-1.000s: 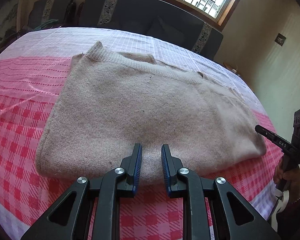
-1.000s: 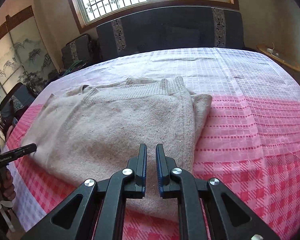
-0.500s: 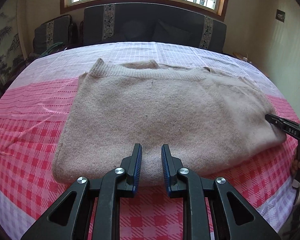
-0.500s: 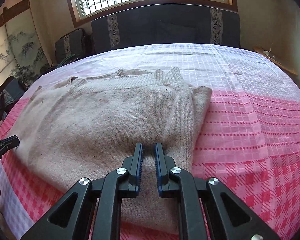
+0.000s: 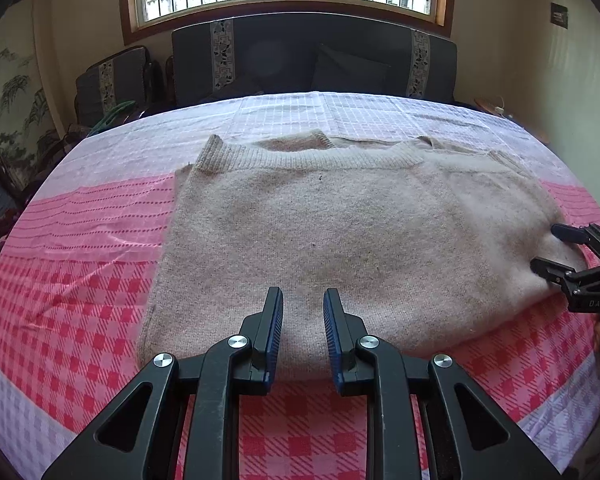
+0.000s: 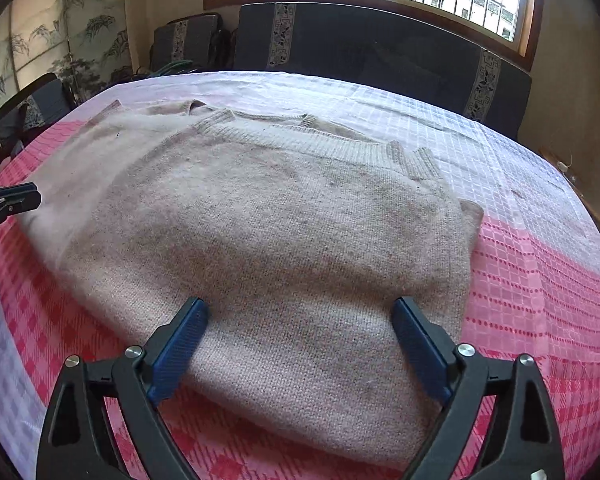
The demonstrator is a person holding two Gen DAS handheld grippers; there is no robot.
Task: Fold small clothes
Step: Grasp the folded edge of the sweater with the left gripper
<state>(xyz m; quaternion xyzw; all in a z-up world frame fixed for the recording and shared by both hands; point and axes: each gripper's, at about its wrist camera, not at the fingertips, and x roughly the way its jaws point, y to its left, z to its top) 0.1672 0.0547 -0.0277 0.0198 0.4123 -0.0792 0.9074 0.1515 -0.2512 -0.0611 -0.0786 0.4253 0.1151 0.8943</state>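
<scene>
A beige knitted sweater (image 5: 352, 240) lies flat and folded on a table under a pink-and-white checked tablecloth (image 5: 80, 280); the ribbed neckline faces the dark sofa (image 5: 312, 60) beyond the table.

Left gripper (image 5: 303, 312): the tongs stand slightly apart with a narrow gap and pinch nothing. Their tips hover over the sweater's near hem; contact with the knit cannot be judged. In the right wrist view only one dark tip of this gripper (image 6: 12, 196) shows at the frame edge, beside the sweater's left side; the rest is cut off.

Right gripper (image 6: 298, 320): the tongs are spread wide, one blue pad (image 6: 180, 344) on each side of the sweater's near corner. They sit on or just above the fabric, which one is unclear. In the left wrist view it (image 5: 556, 252) sits at the sweater's right edge, partly cut off.

The sleeves are hidden under the sweater's body. The table's near edge is hidden behind the gripper frames.
</scene>
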